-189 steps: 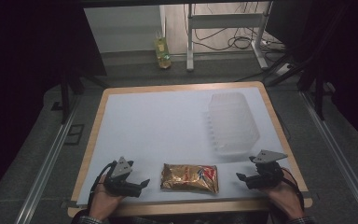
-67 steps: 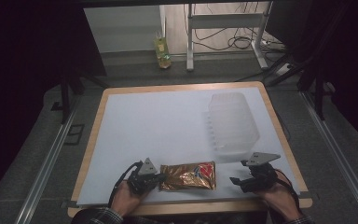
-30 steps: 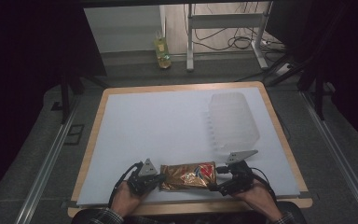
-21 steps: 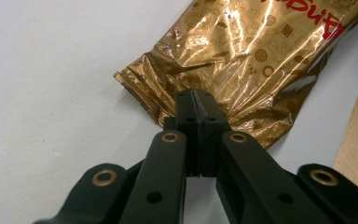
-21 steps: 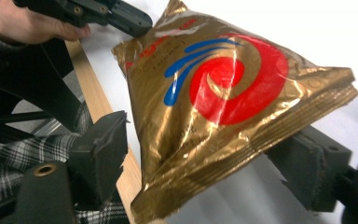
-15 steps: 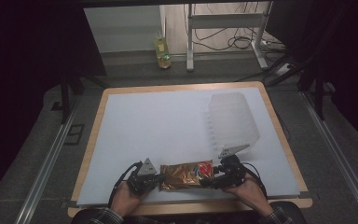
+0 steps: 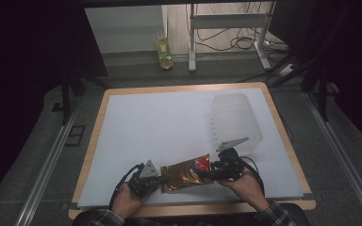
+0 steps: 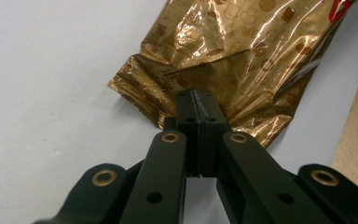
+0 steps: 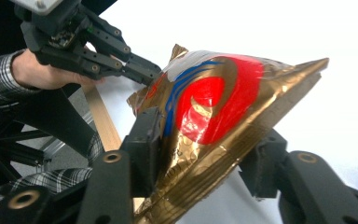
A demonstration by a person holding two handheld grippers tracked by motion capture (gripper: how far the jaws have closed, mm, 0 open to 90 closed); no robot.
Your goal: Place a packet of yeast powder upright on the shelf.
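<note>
- While it lies low in the middle of the high view, the shiny gold crinkly snack bag (image 7: 187, 173) rests on the white table (image 7: 160, 122).
- The left gripper (image 7: 156, 179) pinches the bag's left edge, jaws squeezed together.
- The right gripper (image 7: 207, 174) has its jaws on both sides of the bag's other end, lifting it.

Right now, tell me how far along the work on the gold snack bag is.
Done: the left hand-held gripper is shut on one crimped end of the gold snack bag. In hand: the right hand-held gripper straddles the other end, jaws around it with that end raised off the white table top. Left: the bag looks still sealed, and the clear plastic tray holds nothing.
</note>
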